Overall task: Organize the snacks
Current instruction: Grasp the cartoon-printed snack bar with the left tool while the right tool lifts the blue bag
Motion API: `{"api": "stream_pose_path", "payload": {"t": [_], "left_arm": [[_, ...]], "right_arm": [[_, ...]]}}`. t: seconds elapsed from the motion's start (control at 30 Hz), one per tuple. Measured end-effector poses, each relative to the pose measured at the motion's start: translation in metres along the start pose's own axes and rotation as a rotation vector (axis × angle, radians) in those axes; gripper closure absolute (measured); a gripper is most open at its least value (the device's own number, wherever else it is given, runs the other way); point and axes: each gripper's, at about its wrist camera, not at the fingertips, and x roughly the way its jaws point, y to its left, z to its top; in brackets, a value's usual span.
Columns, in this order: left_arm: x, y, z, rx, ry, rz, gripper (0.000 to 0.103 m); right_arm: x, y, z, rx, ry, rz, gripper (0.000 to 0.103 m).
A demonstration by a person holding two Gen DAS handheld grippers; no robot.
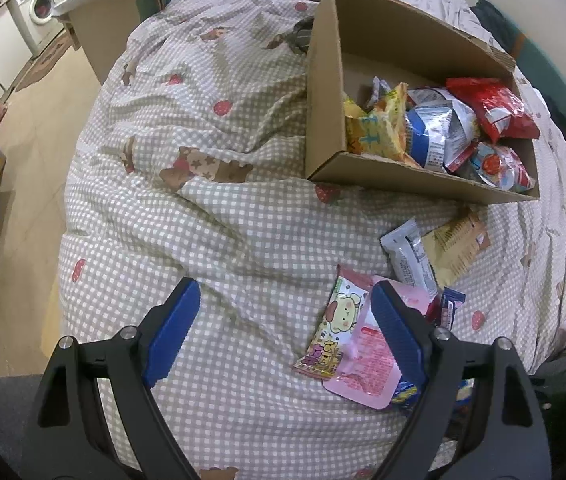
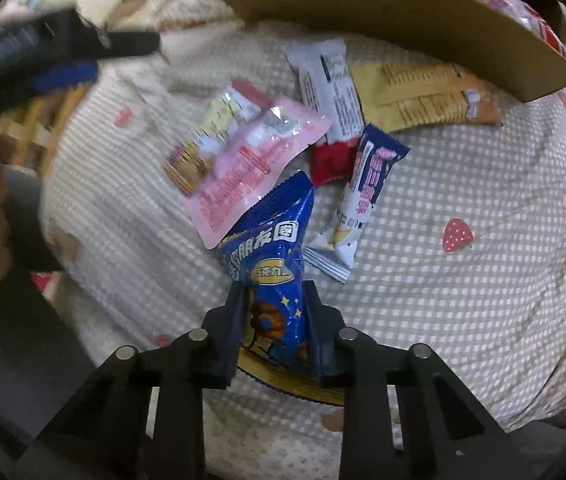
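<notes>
Your right gripper (image 2: 274,320) is clamped on one blue snack bag (image 2: 271,248), which is printed with white Chinese characters, a yellow oval label, small stars and a brown round cartoon; I can't read the text surely. The bag sits nearest you of the loose pile, which lies just in front of the cardboard box (image 2: 363,4).

Besides it, five loose packets lie on the checked bedspread (image 2: 463,320) before the box: one pink packet (image 2: 243,168) with a yellow cartoon puppy, one grey-white packet (image 2: 329,88), one tan packet (image 2: 423,96) with fine print, one small red packet (image 2: 329,166), and one blue-and-white bar (image 2: 363,192) with pink lettering.

Inside the box (image 1: 323,92) you have about five bags: yellow, blue-and-white, red and others, overlapping.

Your left gripper (image 1: 283,332) stands wide apart, holding nothing, over the bedspread beside the pink packet (image 1: 347,344).
</notes>
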Motion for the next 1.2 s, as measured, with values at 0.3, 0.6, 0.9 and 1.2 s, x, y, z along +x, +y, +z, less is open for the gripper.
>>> {"api": "stream_pose_path", "payload": {"t": [0.3,0.6,0.9,1.2], "left_arm": [[0.020,-0.017,-0.008,0.099,0.058,0.035,0.019],[0.058,-0.046,-0.017,0.222,0.165,0.050,0.032],[0.081,-0.054,-0.022,0.248,0.231,0.042,0.052],[0.084,-0.043,-0.021,0.216,0.203,0.060,0.078]], "right_arm": [[-0.078,-0.047,0.002,0.203,-0.339,0.090,0.077],[-0.086,-0.054,0.012,0.225,-0.361,0.107,0.077],[-0.071,-0.050,0.015,0.234,-0.342,0.098,0.077],[-0.064,-0.048,0.018,0.233,-0.337,0.067,0.077]]}}
